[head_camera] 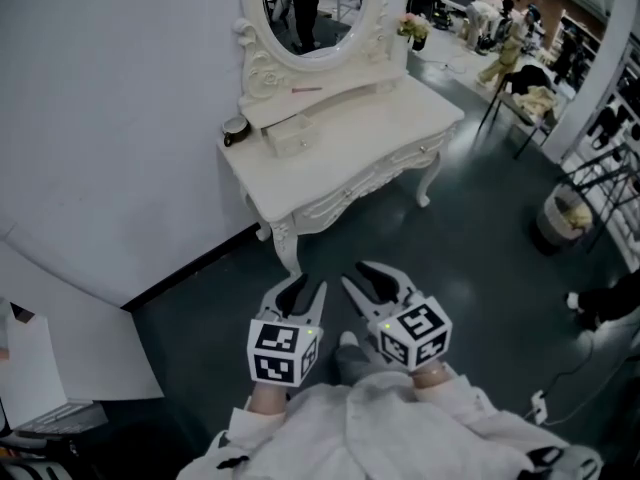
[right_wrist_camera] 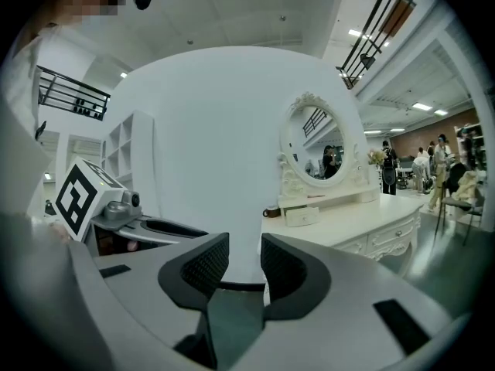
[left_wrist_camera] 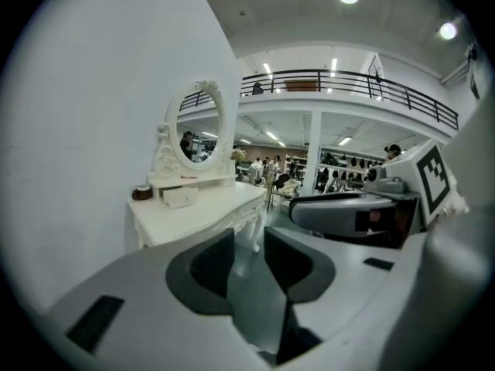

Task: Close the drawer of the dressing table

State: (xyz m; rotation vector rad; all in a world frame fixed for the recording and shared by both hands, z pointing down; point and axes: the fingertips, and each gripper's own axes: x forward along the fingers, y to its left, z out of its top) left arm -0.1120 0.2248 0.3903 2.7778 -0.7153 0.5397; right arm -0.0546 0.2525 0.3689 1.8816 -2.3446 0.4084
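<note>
view from beside the person: the dressing table (head_camera: 370, 138) stands against the white wall (head_camera: 120, 98), well ahead of both claws, across the dark floor (head_camera: 480, 268). the small drawer (head_camera: 285, 136) sits in the raised tier under the oval mirror (head_camera: 315, 8). its front juts out past the shelf edge, so it is not yet shut. a dark little pot (head_camera: 235, 128) stands near it at the table's left end.

step in hand, as i judge it: the approach. to do it well, come square to the drawer front, set one claw flat against the middle of that front and push straight back toward the wall. go slowly, so the light box does not skew, and keep clear of the pot.

left gripper (head_camera: 303, 293) — jaws partway apart, only floor showing between them, touching nothing. right gripper (head_camera: 372, 280) — likewise partway apart and empty, held just beside the left.
</note>
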